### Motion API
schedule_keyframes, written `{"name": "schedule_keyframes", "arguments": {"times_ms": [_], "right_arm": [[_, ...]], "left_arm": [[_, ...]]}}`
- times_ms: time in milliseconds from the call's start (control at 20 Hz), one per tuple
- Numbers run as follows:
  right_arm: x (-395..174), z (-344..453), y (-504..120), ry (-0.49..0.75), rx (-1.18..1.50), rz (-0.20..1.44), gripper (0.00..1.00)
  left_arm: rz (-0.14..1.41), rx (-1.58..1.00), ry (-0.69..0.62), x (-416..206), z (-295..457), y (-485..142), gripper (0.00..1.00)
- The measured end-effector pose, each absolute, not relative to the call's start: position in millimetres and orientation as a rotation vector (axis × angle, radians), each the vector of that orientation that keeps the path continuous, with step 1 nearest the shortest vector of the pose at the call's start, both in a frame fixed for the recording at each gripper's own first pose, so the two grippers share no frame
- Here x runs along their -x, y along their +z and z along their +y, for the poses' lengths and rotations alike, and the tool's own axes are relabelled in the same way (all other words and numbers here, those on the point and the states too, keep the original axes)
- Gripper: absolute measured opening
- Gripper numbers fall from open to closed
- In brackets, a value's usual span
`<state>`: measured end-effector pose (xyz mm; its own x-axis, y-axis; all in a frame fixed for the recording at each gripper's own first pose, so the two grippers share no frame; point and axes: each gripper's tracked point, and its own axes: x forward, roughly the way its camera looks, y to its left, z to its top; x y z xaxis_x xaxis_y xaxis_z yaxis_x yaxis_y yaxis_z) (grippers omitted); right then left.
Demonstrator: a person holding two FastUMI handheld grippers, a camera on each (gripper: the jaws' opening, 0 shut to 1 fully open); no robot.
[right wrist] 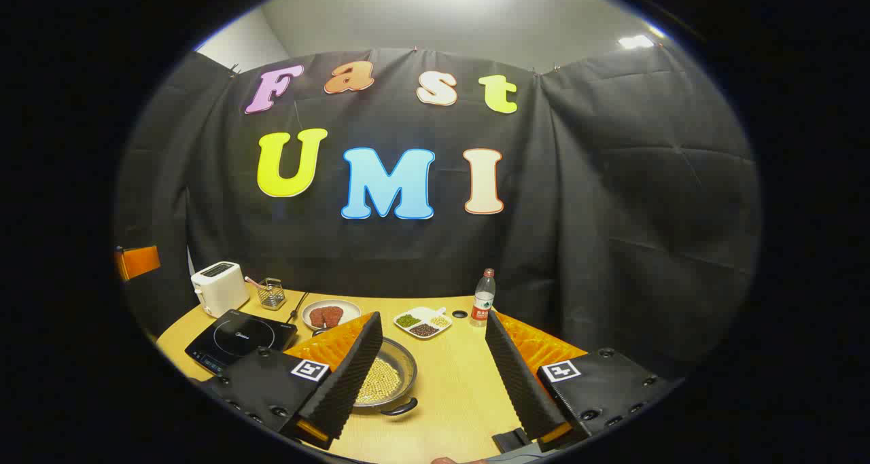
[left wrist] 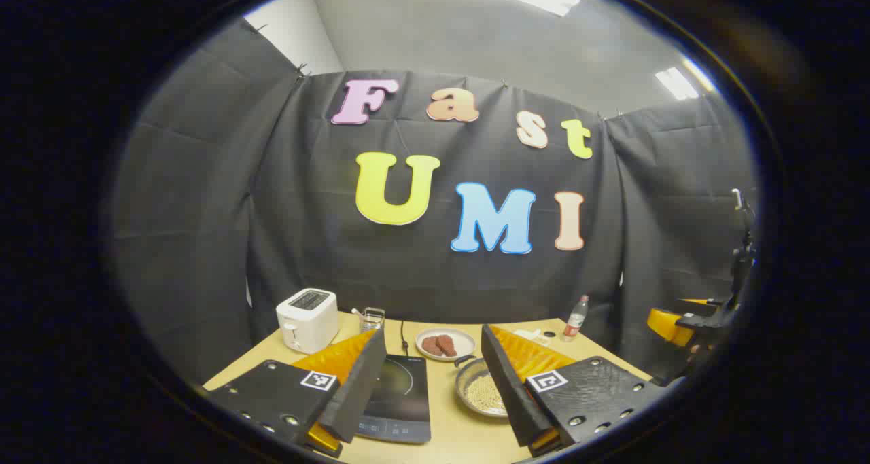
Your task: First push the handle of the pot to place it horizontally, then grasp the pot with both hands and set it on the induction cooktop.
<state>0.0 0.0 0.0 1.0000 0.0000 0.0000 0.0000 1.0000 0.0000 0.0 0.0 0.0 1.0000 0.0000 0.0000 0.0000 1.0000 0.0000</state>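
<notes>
A shallow metal pot (left wrist: 476,390) filled with pale beans sits on the wooden table (left wrist: 445,440), just right of the black induction cooktop (left wrist: 401,393). My left gripper (left wrist: 431,342) hovers open above the near table edge, its fingers framing the cooktop and the pot. In the right gripper view the pot (right wrist: 391,376) lies behind the left finger, with a dark handle (right wrist: 401,407) on its near rim, and the cooktop (right wrist: 234,338) lies further left. My right gripper (right wrist: 433,321) is open and holds nothing.
Along the back stand a white toaster (right wrist: 219,287), a wire holder (right wrist: 272,293), a plate of meat slices (right wrist: 331,313), a divided dish of beans (right wrist: 423,323) and a bottle (right wrist: 482,306). The other gripper (left wrist: 680,321) shows at the right edge of the left gripper view.
</notes>
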Motion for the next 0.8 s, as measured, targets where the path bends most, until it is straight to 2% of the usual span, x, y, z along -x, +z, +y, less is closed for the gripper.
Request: {"name": "schedule_keyframes", "arguments": {"times_ms": [50, 100, 450, 500, 550, 700, 800], "right_arm": [[1, -1, 0, -0.004, -0.004, 0.002, 0.97], [2, -1, -1, -0.004, -0.007, 0.004, 0.97], [7, 5, -2, 0.016, -0.011, 0.016, 0.97], [7, 6, -4, 0.022, -0.015, 0.024, 0.97], [7, 8, -6, 0.028, -0.018, 0.032, 0.97], [8, 7, -7, 0.026, -0.026, 0.039, 0.97], [7, 7, -5, 0.024, -0.02, 0.039, 0.98]], "left_arm": [[-0.002, -0.002, -0.004, 0, -1, 2, 0.86], [-0.003, -0.003, -0.008, 1, -3, 1, 0.83], [0.017, -0.005, -0.021, 4, -6, -5, 0.83], [0.019, -0.01, -0.019, 3, -6, -5, 0.86], [0.02, -0.013, -0.019, 4, -6, -5, 0.83], [0.023, -0.011, -0.025, 3, -8, -7, 0.89], [0.024, -0.008, -0.025, 3, -8, -9, 0.89]]}}
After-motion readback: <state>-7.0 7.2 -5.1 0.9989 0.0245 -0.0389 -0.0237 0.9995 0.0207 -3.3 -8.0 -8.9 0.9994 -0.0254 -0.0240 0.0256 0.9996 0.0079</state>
